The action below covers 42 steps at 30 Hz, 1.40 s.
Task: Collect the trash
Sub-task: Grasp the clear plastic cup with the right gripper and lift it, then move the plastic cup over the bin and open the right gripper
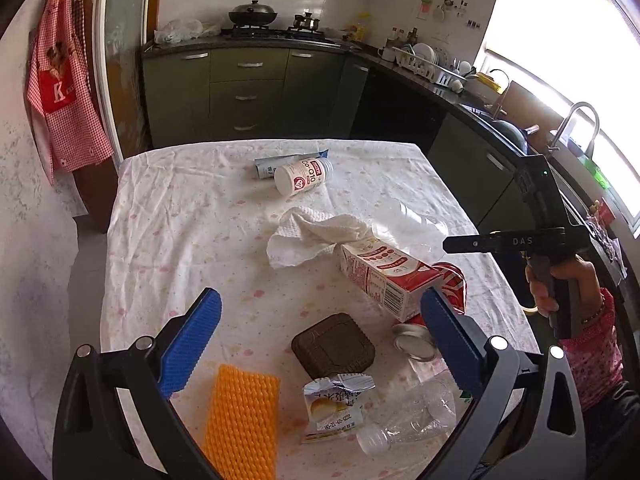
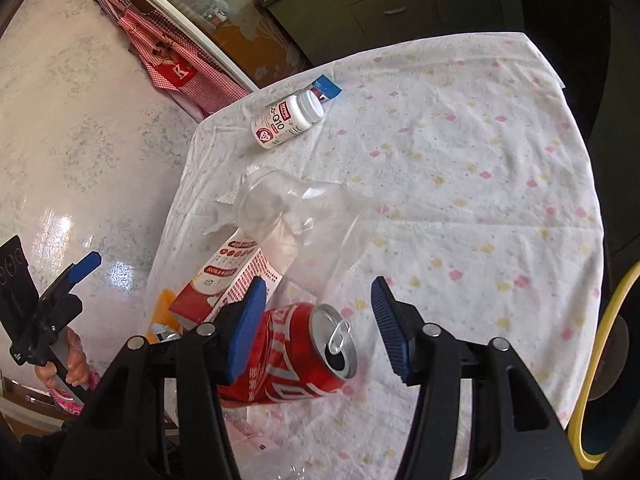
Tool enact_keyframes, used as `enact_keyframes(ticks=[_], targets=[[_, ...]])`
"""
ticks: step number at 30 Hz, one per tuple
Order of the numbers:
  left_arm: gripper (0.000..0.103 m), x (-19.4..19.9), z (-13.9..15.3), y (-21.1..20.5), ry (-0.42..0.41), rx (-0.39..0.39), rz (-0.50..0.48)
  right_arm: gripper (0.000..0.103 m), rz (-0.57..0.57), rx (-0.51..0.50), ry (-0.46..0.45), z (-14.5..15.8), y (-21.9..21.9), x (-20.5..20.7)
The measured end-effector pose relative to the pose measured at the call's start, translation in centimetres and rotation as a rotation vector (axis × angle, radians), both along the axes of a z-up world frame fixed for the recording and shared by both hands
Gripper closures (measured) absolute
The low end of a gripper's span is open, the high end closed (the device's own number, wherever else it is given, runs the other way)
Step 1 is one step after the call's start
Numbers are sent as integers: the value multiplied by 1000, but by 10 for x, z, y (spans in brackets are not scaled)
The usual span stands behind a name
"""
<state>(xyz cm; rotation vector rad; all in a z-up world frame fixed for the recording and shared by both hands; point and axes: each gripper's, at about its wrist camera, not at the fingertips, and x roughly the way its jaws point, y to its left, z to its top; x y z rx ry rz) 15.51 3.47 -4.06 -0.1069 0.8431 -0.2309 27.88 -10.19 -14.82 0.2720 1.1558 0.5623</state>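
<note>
Trash lies on a flowered tablecloth (image 1: 180,240). My left gripper (image 1: 324,340) is open above a brown square lid (image 1: 334,360), gripping nothing. Near it are an orange ribbed pad (image 1: 242,420), a snack wrapper (image 1: 332,404), a clear bottle (image 1: 408,416) and a round metal-rimmed jar (image 1: 414,342). My right gripper (image 2: 320,320) is open over a red can (image 2: 296,356) lying on its side; the right pad stands clear of it. A red-white carton (image 2: 224,280), a clear cup (image 2: 288,216), a crumpled paper towel (image 1: 312,240) and a white pill bottle (image 2: 286,120) lie beyond.
A blue-grey tube (image 1: 280,164) lies behind the pill bottle. Green cabinets (image 1: 248,92) and a stove stand past the table's far edge, with a sink counter (image 1: 520,128) to the right. A red apron (image 1: 60,80) hangs at the left. A yellow-rimmed object (image 2: 600,340) is beside the table.
</note>
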Motion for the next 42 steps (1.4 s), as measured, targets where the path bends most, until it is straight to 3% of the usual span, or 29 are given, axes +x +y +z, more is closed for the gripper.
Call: enact_keyframes(ticks=[4, 5, 8, 10, 19, 25, 30, 35, 42], targets=[[5, 3, -3, 2, -1, 1, 1, 54, 2, 6, 8, -2, 10, 11], [5, 4, -4, 2, 2, -1, 0, 59, 4, 5, 7, -2, 13, 13], [5, 7, -8, 3, 13, -2, -3, 88, 8, 17, -12, 6, 20, 15], [5, 8, -10, 4, 18, -1, -2, 98, 3, 20, -47, 13, 20, 13], [5, 5, -7, 3, 2, 5, -2, 98, -64, -43, -236, 66, -4, -25], [5, 0, -1, -11, -13, 26, -30, 98, -183, -95, -269, 77, -62, -61], [5, -3, 1, -26, -18, 39, -57, 98, -340, -167, -206, 57, -135, -80], [5, -3, 2, -44, -19, 52, -85, 98, -479, -244, -90, 14, -202, -85], [5, -4, 6, -63, -22, 85, -117, 98, -571, -296, 52, -38, -257, -68]])
